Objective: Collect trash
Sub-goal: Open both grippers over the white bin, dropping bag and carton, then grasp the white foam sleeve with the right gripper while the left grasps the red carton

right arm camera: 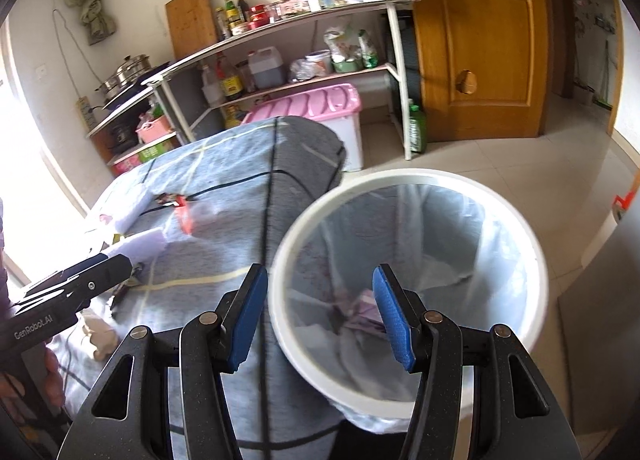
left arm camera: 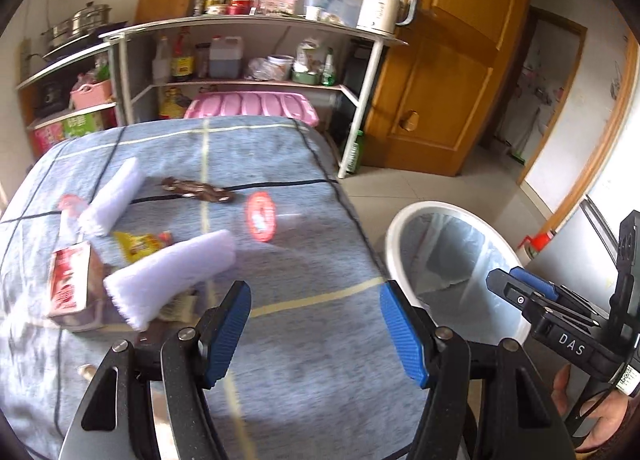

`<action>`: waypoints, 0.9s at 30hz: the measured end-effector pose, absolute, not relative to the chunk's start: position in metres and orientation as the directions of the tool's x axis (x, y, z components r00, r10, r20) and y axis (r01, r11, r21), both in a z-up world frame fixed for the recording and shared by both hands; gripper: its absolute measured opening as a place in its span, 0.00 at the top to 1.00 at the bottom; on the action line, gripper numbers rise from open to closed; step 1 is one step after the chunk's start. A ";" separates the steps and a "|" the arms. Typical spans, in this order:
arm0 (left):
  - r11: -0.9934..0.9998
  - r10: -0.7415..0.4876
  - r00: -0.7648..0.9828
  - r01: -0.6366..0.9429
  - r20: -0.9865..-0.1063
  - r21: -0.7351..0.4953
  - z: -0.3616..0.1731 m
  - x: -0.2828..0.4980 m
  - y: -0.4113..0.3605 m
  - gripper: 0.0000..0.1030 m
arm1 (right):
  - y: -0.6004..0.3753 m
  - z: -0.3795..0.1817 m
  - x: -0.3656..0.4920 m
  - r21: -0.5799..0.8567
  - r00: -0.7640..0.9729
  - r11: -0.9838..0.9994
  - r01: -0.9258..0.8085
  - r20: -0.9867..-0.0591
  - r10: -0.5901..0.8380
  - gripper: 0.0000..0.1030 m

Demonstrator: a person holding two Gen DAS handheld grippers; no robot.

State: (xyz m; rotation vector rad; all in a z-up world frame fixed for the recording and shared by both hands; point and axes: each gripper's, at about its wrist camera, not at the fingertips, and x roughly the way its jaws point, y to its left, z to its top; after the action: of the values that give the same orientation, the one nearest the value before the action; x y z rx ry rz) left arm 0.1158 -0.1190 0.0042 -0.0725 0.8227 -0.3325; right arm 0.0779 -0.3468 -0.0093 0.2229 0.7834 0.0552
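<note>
Blue-grey cloth: checked cover over the tabletop (left arm camera: 280,164), trash scattered on its left half.
Trash left: red-and-white carton (left arm camera: 68,284) nearest, yellow wrapper (left arm camera: 138,246) beside it, brown wrapper (left arm camera: 196,190) further back, round red lid-looking thing (left arm camera: 261,217) toward the middle. Two white foam blocks (left arm camera: 172,276) in the mix too, one partly over the carton.
Bin: white bucket (right arm camera: 408,180) with a clear liner, parked on the floor right off the tabletop edge, probably so stuff goes straight in. Crumpled paper already at the bottom (right arm camera: 366,310).
Left hand-held gripper (left arm camera: 316,332): jaws apart, nothing between the pads, hanging over bare cloth just right of the pile. Looks lined up for the next grab, carton being the easy pick.
Right hand-held gripper (right arm camera: 320,316): jaws apart and empty, angled down over the bin's near rim, i.e. drop position. Nothing in it now.
Progress guess: partway, several bits on the cloth, some in the liner.
Watch out: foam block over the carton could get pinched along with it.
</note>
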 end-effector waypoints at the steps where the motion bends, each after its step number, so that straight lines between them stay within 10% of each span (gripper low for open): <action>1: 0.950 -0.308 0.638 0.249 -0.706 -0.190 0.004 0.115 -0.110 0.35 | -0.339 -0.010 0.081 0.224 0.707 0.974 0.020 -0.693 0.145 0.46; 27: 0.980 -0.087 0.672 -0.075 -0.735 -0.184 -0.020 0.137 0.067 0.35 | -0.177 -0.042 0.164 0.406 0.537 0.894 -0.191 -0.719 0.441 0.46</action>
State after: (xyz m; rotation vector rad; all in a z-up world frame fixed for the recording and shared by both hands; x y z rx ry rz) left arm 0.1371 0.0675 -0.0198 -0.2053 0.8353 -0.0068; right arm 0.1640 -0.1773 -0.0419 0.2948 0.9329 0.3826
